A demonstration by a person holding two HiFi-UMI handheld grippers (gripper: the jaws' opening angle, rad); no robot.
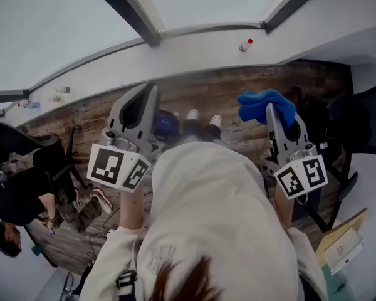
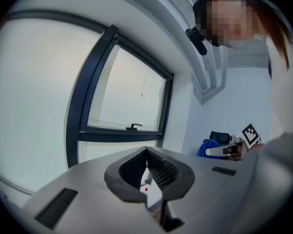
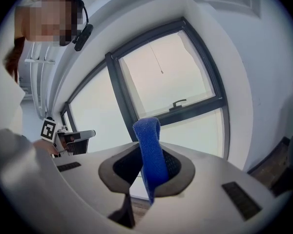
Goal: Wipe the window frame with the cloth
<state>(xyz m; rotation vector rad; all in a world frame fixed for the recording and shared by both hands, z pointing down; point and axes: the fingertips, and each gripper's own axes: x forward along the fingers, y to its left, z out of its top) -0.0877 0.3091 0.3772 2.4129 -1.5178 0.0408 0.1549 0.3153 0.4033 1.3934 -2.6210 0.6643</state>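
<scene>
Blue fuzzy cloth [image 3: 150,155], one, centre frame, clamped upright in the jaws of right gripper [image 3: 147,146]. Left gripper [image 2: 146,152], one: jaws together, nothing between. Dark metal window frame [image 3: 121,96] behind, clear of cloth. Black-and-white square markers [image 1: 301,177] on both grippers.

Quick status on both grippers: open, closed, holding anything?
Left gripper: closed, nothing held.
Right gripper: closed on the blue cloth.
</scene>
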